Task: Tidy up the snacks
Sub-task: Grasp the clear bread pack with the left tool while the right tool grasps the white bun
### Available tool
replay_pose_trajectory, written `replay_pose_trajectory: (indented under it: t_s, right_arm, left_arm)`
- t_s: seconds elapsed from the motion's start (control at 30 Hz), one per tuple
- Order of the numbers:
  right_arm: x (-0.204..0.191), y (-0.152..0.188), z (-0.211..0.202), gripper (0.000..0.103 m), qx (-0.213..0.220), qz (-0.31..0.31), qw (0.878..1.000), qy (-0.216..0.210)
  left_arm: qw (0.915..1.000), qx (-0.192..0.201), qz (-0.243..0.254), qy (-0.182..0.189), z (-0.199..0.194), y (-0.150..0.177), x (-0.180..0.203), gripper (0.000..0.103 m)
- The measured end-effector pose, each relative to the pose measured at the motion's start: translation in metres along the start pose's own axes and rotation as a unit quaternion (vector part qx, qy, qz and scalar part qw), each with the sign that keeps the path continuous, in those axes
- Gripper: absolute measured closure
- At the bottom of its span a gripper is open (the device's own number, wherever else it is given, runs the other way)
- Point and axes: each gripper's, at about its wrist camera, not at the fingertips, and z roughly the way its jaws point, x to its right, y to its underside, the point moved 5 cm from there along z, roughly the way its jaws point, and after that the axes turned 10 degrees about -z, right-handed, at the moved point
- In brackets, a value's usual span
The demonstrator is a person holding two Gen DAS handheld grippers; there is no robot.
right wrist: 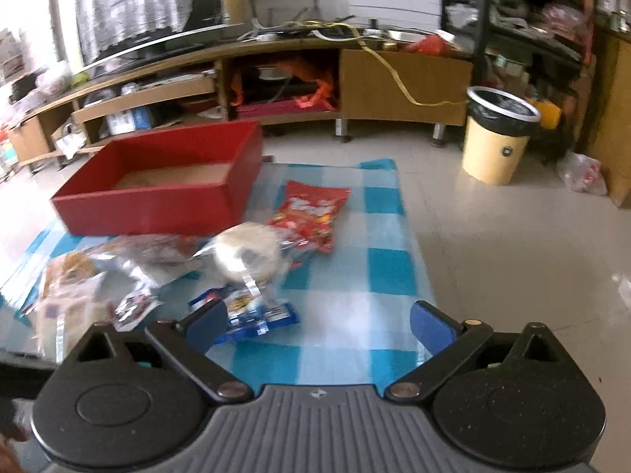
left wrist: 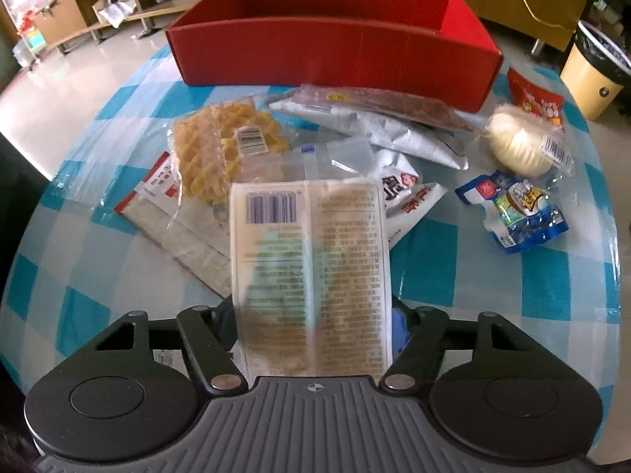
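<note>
My left gripper [left wrist: 313, 323] is shut on a flat cream snack packet [left wrist: 311, 260] with a barcode, held above the table. Beyond it lie a bag of yellow twisted crisps [left wrist: 221, 149], silver pouches [left wrist: 394, 130], a round white bun in clear wrap [left wrist: 520, 142], a blue packet [left wrist: 516, 213] and a red packet [left wrist: 536, 98]. The open red box [left wrist: 335, 55] stands empty at the back. My right gripper [right wrist: 315, 325] is open and empty above the table, with the blue packet [right wrist: 252, 311] by its left finger and the red box [right wrist: 157, 193] ahead left.
The table has a blue and white checked cloth [left wrist: 434, 252]. Its right edge [right wrist: 418, 236] drops to a tiled floor. A cream bin with a black liner [right wrist: 497, 134] stands on the floor. A low wooden cabinet [right wrist: 394, 82] runs along the back.
</note>
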Motion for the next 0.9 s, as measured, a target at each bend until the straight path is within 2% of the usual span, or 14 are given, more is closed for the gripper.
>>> replay_pose_trajectory:
  t_s: [0.17, 0.33, 0.5, 0.6, 0.73, 0.8, 0.9]
  right_arm:
    - [0.027, -0.005, 0.001, 0.008, -0.007, 0.047, 0.999, -0.018]
    - [0.022, -0.024, 0.012, 0.008, -0.007, 0.012, 0.999, -0.031]
    - [-0.007, -0.052, 0.044, 0.008, -0.013, -0.078, 0.995, -0.056]
    - [-0.026, -0.066, 0.062, 0.008, -0.014, -0.154, 0.985, -0.081]
    - [-0.039, -0.065, 0.091, 0.008, -0.044, -0.204, 0.971, -0.119]
    - [-0.043, -0.058, 0.11, 0.008, -0.07, -0.217, 0.966, -0.124]
    - [-0.051, -0.051, 0.124, 0.008, -0.084, -0.24, 0.959, -0.128]
  left_arm:
    - [0.9998, 0.0, 0.001, 0.02, -0.012, 0.001, -0.003, 0.037]
    - [0.999, 0.001, -0.002, 0.044, -0.02, -0.002, -0.006, 0.037]
    - [0.9983, -0.002, -0.008, 0.057, -0.024, -0.006, -0.011, 0.038]
    - [0.9976, -0.006, -0.011, 0.068, -0.024, -0.007, -0.014, 0.038]
    - [0.9967, -0.012, -0.014, 0.079, -0.023, -0.009, -0.017, 0.038]
    - [0.9963, -0.016, -0.019, 0.082, -0.021, -0.01, -0.02, 0.038]
    - [0.9958, -0.019, -0.023, 0.086, -0.02, -0.011, -0.02, 0.037]
